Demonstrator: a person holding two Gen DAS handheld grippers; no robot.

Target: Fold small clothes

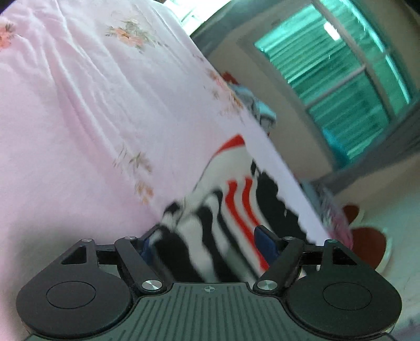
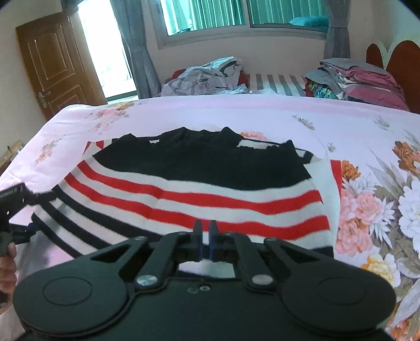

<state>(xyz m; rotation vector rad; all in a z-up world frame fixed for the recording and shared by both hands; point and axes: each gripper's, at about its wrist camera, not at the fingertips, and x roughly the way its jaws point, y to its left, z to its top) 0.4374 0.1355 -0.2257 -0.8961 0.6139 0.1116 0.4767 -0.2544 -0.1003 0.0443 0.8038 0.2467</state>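
A small striped garment point(image 2: 199, 183), black at the far end with red, white and black stripes nearer, lies spread on the pink floral bedsheet point(image 2: 183, 112). My right gripper point(image 2: 206, 236) is shut, its fingers pinched together on the garment's near hem at the middle. At the garment's left corner my left gripper point(image 2: 39, 212) stands with jaws wide apart and the corner between them. In the left wrist view the scene is tilted. The striped garment point(image 1: 210, 223) runs between the blue pads point(image 1: 265, 241) of the left gripper point(image 1: 206, 244), which do not press on it.
A person's hand point(image 2: 6, 265) holds the left gripper. Piles of loose clothes point(image 2: 204, 76) and folded bedding point(image 2: 362, 76) sit beyond the sheet's far edge. A wooden door point(image 2: 55, 65) and a window point(image 2: 236, 13) stand behind. A headboard point(image 2: 399, 65) rises at the right.
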